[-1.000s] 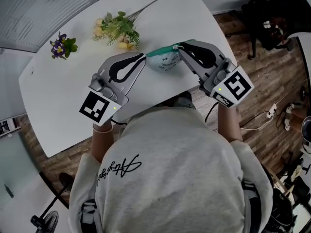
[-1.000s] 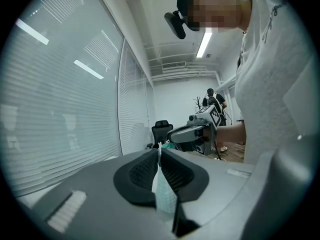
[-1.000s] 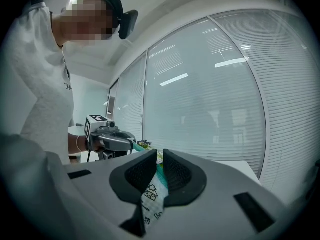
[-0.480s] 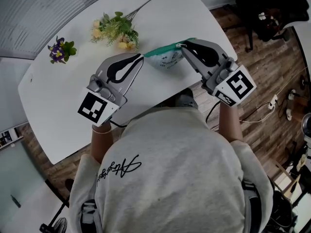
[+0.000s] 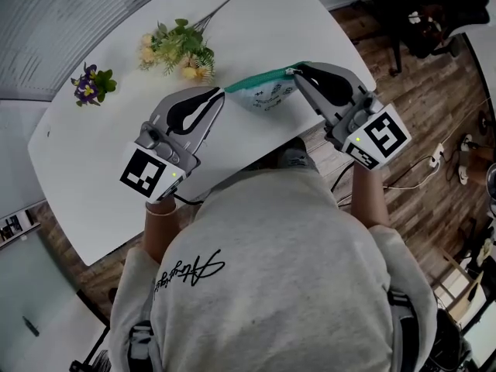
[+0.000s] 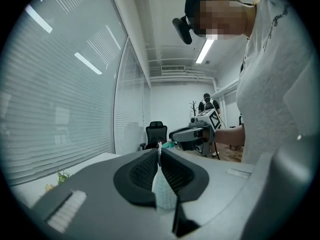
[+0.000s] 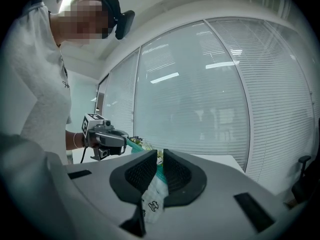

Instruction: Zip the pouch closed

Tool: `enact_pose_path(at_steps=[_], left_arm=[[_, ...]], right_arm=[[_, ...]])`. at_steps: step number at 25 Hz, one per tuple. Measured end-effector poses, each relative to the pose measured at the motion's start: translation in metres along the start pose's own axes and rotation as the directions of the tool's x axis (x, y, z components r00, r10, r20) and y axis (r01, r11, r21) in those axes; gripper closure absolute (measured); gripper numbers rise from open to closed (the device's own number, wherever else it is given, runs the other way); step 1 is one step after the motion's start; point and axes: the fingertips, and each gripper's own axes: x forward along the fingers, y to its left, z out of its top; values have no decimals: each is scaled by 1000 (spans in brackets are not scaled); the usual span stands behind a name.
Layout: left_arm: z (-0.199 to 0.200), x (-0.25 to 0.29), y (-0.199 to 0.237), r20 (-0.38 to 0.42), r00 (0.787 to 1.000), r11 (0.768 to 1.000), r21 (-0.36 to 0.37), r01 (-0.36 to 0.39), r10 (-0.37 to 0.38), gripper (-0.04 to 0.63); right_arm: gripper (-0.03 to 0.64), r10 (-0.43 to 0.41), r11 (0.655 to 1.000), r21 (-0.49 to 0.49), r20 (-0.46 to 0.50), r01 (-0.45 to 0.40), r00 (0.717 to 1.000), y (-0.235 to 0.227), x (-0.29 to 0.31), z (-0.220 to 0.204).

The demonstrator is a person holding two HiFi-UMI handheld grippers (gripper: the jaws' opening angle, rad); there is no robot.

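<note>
Left gripper (image 5: 224, 92) jaws clamp the pouch (image 5: 267, 95) at its left end, right gripper (image 5: 294, 72) jaws at its right end, above the bench (image 5: 93, 161). I judge this tension straightens the zip for closing.

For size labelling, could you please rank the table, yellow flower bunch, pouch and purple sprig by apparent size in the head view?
1. table
2. yellow flower bunch and pouch, about alike; pouch may be nearer the camera
3. purple sprig
</note>
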Motion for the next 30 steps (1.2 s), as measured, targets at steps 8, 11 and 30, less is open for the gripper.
enact_pose_path(at_steps=[8,11,30], left_arm=[[9,20,-8,-3,998,998,-11,-64,64,572],[8,24,-8,-17,996,997,3,-83,83,572],[19,70,-15,-11,986,985,-33,-167,167,573]], right_arm=[[577,33,999,7,11,-33,999,-21,-14,-1],[577,48,999,16,16,-49,999,-32,-19,-2],[578,79,996,26,25,-80,997,-90,-45,-5]])
